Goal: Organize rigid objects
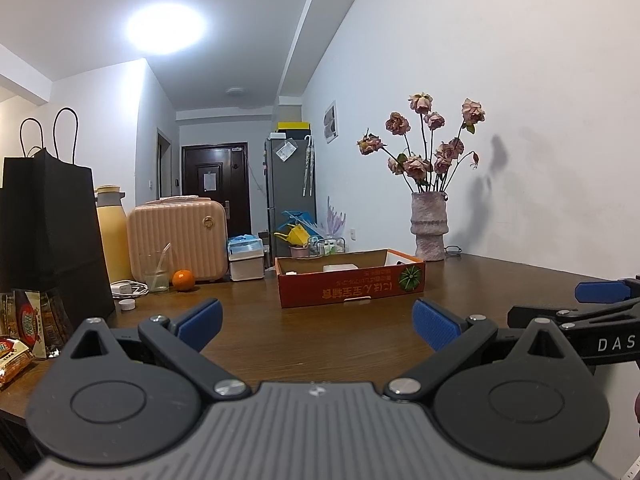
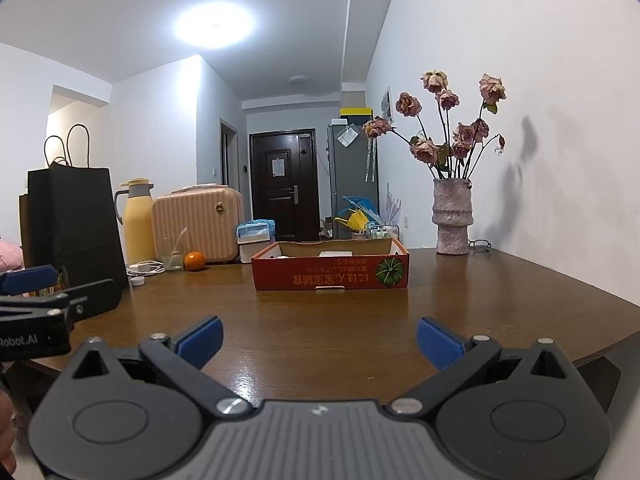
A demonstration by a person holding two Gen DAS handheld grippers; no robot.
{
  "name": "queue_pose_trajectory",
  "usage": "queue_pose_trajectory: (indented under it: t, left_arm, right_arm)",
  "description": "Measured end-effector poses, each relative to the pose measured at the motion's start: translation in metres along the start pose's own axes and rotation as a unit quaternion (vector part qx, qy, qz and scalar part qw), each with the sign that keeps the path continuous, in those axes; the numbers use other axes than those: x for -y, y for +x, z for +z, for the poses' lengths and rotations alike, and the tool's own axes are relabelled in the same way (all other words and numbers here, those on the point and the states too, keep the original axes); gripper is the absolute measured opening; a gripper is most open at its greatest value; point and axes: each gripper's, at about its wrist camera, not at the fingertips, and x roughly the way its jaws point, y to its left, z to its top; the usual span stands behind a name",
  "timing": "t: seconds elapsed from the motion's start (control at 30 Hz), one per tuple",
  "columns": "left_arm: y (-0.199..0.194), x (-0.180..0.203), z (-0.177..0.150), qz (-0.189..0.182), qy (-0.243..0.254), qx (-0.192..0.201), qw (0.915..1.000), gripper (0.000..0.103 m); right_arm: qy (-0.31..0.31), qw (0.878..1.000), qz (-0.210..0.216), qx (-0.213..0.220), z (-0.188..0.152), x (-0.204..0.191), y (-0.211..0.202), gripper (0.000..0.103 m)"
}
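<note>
A shallow red cardboard box [image 1: 352,286] stands on the brown wooden table [image 1: 312,344], with a white object [image 1: 340,267] inside; it also shows in the right wrist view [image 2: 332,274]. My left gripper [image 1: 318,324] is open and empty, low over the table in front of the box. My right gripper [image 2: 320,344] is open and empty, also short of the box. An orange [image 1: 183,279] [image 2: 194,260], a glass with a straw [image 1: 157,272] and a white cap [image 1: 127,305] lie at the left. The right gripper's fingers [image 1: 600,292] show at the left view's right edge.
A black paper bag [image 1: 52,232], a yellow thermos [image 1: 114,236], a peach case [image 1: 178,236], a white charger with cable [image 1: 128,288] and snack packets [image 1: 24,328] crowd the left side. A vase of dried roses [image 1: 430,228] and glasses [image 2: 479,244] stand by the right wall.
</note>
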Motion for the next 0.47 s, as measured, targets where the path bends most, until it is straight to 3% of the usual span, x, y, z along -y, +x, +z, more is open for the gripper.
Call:
queue_pose_trajectory:
  t: [0.47]
  left_arm:
    - [0.0008,0.0007,-0.001,-0.001,-0.003,-0.004,1.0,0.103]
  right_arm:
    - [0.001,1.0,-0.001,-0.005,-0.0047,-0.0005,0.0021,0.103]
